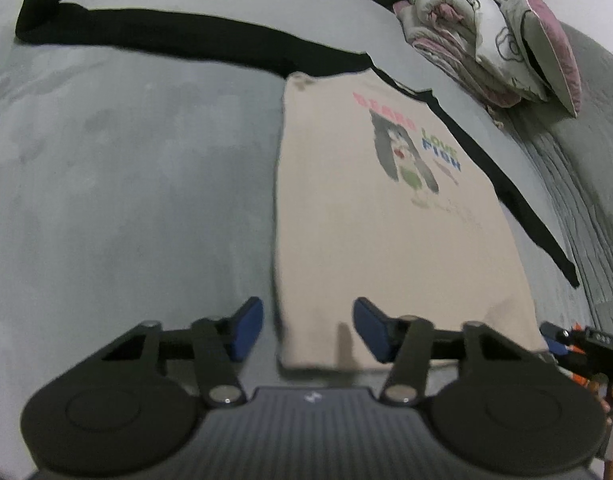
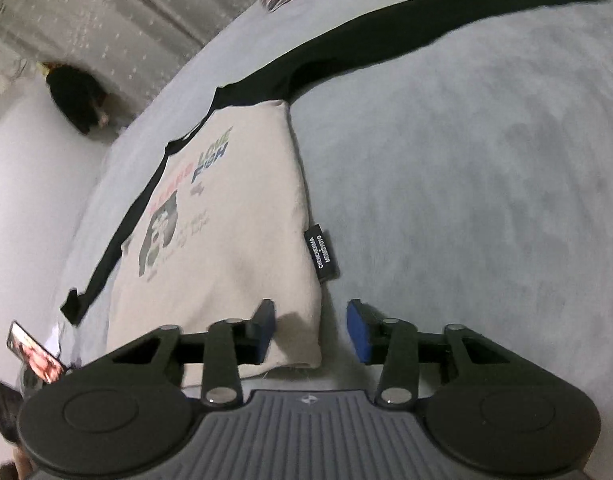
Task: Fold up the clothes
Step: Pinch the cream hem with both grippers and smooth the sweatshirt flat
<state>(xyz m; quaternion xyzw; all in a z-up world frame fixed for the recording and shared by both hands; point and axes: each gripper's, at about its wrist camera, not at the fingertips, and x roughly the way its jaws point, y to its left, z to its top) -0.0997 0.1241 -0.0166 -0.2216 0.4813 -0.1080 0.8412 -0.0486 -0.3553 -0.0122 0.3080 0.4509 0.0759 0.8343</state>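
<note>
Flat on the bed, the shirt's (image 1: 386,240) hem corners sit between both unclenched grippers.

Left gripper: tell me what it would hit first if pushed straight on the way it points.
Most likely the shirt: the left gripper points down at the hem's left corner, its jaws apart and straddling that edge. Depth is unclear, so the grey bed cover beside it could come first.
</note>
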